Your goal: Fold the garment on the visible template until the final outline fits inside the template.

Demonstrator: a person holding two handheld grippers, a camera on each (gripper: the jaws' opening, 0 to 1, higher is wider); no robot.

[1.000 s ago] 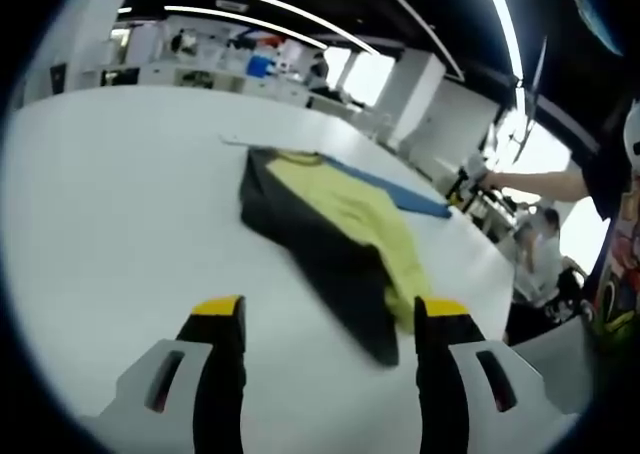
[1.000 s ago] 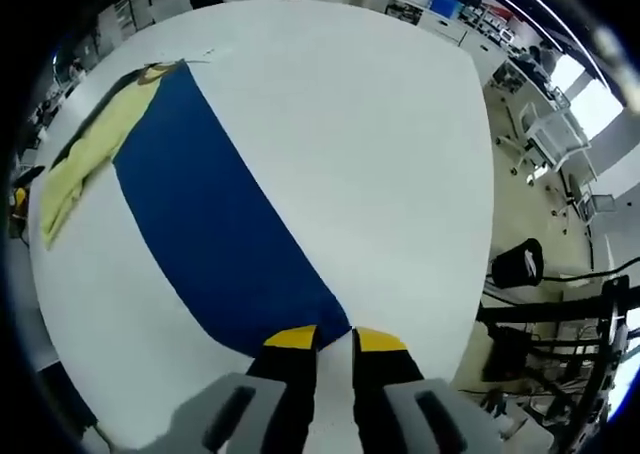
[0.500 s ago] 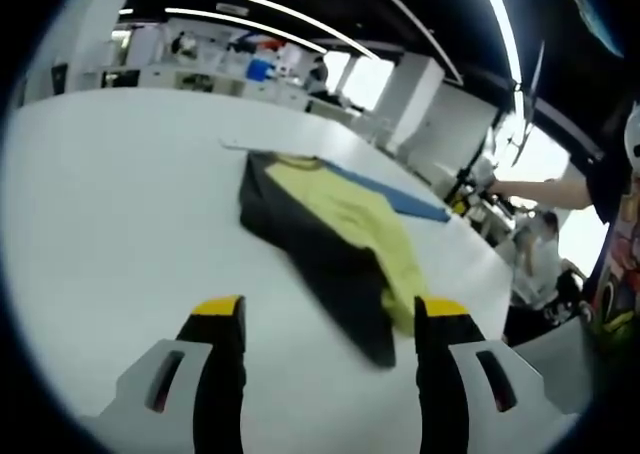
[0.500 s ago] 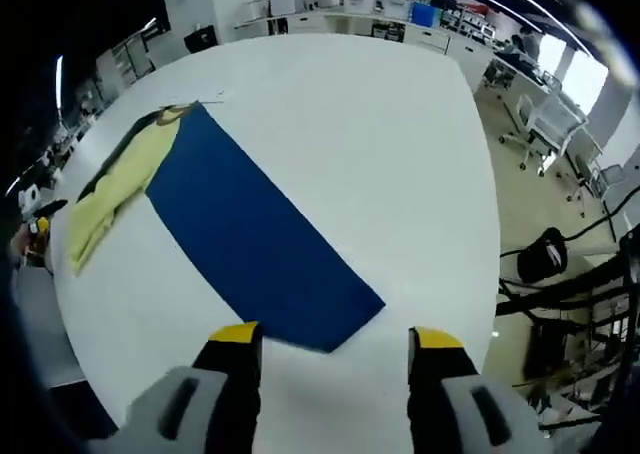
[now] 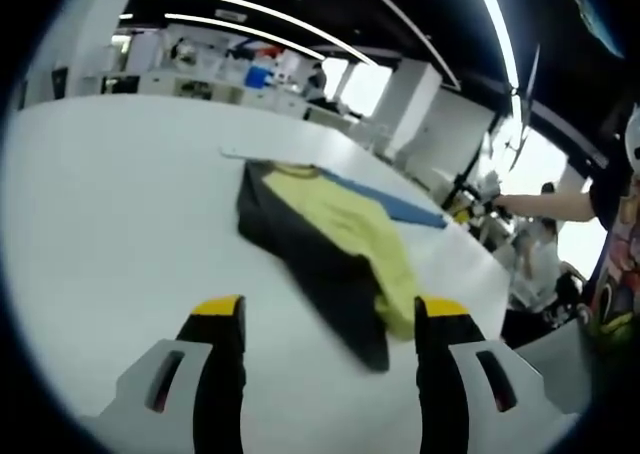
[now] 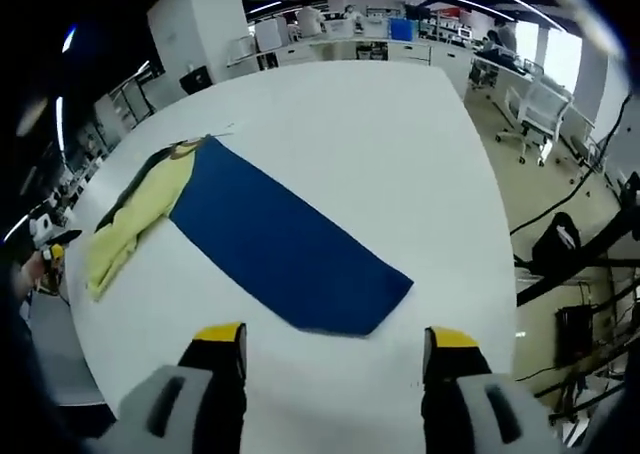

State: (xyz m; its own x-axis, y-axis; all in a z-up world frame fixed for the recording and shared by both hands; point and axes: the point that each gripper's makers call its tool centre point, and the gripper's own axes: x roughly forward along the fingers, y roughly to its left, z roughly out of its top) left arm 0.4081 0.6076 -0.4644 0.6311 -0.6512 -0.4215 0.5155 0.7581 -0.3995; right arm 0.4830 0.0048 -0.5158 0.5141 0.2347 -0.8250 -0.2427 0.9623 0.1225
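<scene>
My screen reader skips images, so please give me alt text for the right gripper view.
A long blue garment panel lies flat on a white table, with yellow and dark fabric along its far-left side. The open right gripper hovers just short of its near corner.

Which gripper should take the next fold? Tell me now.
Probably left. The left gripper, jaws open, faces the yellow-and-black garment's near edge. The right gripper, also open, faces the blue template's far corner, away from the garment.

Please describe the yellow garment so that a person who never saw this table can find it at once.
Look at the big white table. A long blue sheet lies flat across it, and the garment lies beside the sheet's far end, touching its long edge. It is the one crumpled piece there, yellow with a black part, while the sheet is smooth and plain blue.
</scene>
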